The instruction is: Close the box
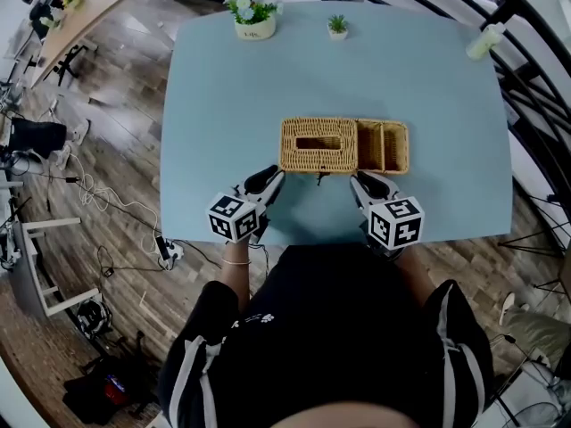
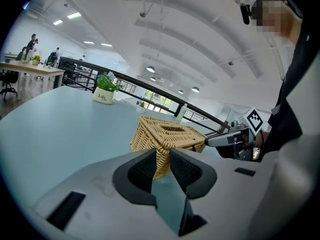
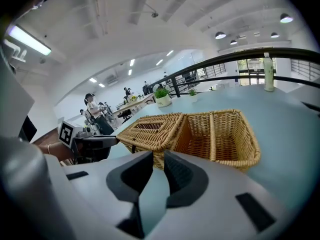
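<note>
Head view shows box (image 1: 343, 156) just beyond left gripper (image 1: 271, 176) and right gripper (image 1: 360, 182), jaws open.

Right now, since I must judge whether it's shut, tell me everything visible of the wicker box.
The wicker box is tan woven cane, rectangular, resting flat on the pale blue table. A woven lid with an oblong slot covers its left part; the right part shows two open, empty compartments. A small dark loop hangs at the near side. The left claw and right claw sit just short of it, jaws apart, seemingly not touching.
</note>
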A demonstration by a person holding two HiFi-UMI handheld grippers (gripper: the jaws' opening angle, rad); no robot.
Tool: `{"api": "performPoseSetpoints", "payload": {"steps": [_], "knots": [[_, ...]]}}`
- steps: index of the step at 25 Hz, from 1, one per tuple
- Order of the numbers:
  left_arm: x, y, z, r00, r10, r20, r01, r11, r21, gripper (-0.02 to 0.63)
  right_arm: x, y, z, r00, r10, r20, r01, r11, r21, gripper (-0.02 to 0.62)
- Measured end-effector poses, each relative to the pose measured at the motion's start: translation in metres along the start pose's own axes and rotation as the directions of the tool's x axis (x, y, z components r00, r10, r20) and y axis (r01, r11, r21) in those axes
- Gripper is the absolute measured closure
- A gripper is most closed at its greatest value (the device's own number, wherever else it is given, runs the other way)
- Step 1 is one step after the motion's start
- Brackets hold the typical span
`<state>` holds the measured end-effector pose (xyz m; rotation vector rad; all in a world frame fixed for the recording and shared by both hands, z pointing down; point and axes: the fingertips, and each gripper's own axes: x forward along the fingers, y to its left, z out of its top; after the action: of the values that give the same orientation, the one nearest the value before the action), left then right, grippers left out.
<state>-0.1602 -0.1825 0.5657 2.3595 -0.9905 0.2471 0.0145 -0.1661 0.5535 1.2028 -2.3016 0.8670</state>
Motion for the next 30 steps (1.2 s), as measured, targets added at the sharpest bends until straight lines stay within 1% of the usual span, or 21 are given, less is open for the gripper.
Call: {"api": "performPoseSetpoints", "payload": {"steps": [3, 5, 7, 9, 13, 15, 18, 21, 24, 27, 30], "knots": [[-0.006, 0.003, 0.003, 1.0, 0.027, 0.015, -0.027, 1.0, -0.013, 0.52, -0.004, -0.005, 0.003, 0.999, -0.025, 0.022, 0.024, 1.0, 0.014, 0.529], [-0.013, 0.005, 0.01, 0.998, 0.048, 0.04, -0.048, 0.999, -0.015, 0.52, -0.007, -0.007, 0.013, 0.998, -0.039, 0.058, 0.038, 0.999, 0.02, 0.535], [-0.017, 0.003, 0.02, 0.996, 0.059, 0.063, -0.059, 0.998, 0.005, 0.522, -0.013, -0.008, 0.026, 0.993, -0.053, 0.108, 0.051, 0.998, 0.021, 0.552], [-0.018, -0.003, 0.031, 0.995, 0.059, 0.076, -0.062, 0.997, 0.044, 0.524, -0.021, -0.007, 0.041, 0.985, -0.063, 0.158, 0.061, 0.998, 0.017, 0.566], [-0.009, -0.018, 0.049, 0.995, 0.03, 0.09, -0.041, 0.991, 0.125, 0.536, -0.033, -0.006, 0.061, 0.971, -0.071, 0.226, 0.071, 0.997, 0.011, 0.582], [-0.003, -0.028, 0.056, 0.995, 0.006, 0.097, -0.02, 0.989, 0.149, 0.541, -0.039, -0.007, 0.068, 0.964, -0.077, 0.256, 0.075, 0.997, 0.018, 0.594], [0.005, -0.046, 0.068, 0.993, -0.043, 0.114, 0.022, 0.984, 0.175, 0.561, -0.05, -0.009, 0.079, 0.95, -0.084, 0.302, 0.082, 0.996, 0.02, 0.594], [0.01, -0.063, 0.074, 0.99, -0.086, 0.112, 0.06, 0.975, 0.212, 0.579, -0.059, -0.011, 0.083, 0.937, -0.088, 0.338, 0.087, 0.996, 0.018, 0.595], [0.01, -0.074, 0.081, 0.986, -0.112, 0.122, 0.079, 0.966, 0.245, 0.583, -0.063, -0.01, 0.084, 0.932, -0.086, 0.352, 0.083, 0.996, 0.025, 0.595], [0.007, -0.081, 0.089, 0.983, -0.12, 0.142, 0.082, 0.965, 0.249, 0.583, -0.066, -0.006, 0.085, 0.933, -0.074, 0.353, 0.076, 0.997, 0.008, 0.595], [0.007, -0.085, 0.09, 0.983, -0.127, 0.134, 0.087, 0.959, 0.268, 0.583, -0.068, -0.003, 0.085, 0.935, -0.066, 0.349, 0.073, 0.997, -0.007, 0.595]]}}
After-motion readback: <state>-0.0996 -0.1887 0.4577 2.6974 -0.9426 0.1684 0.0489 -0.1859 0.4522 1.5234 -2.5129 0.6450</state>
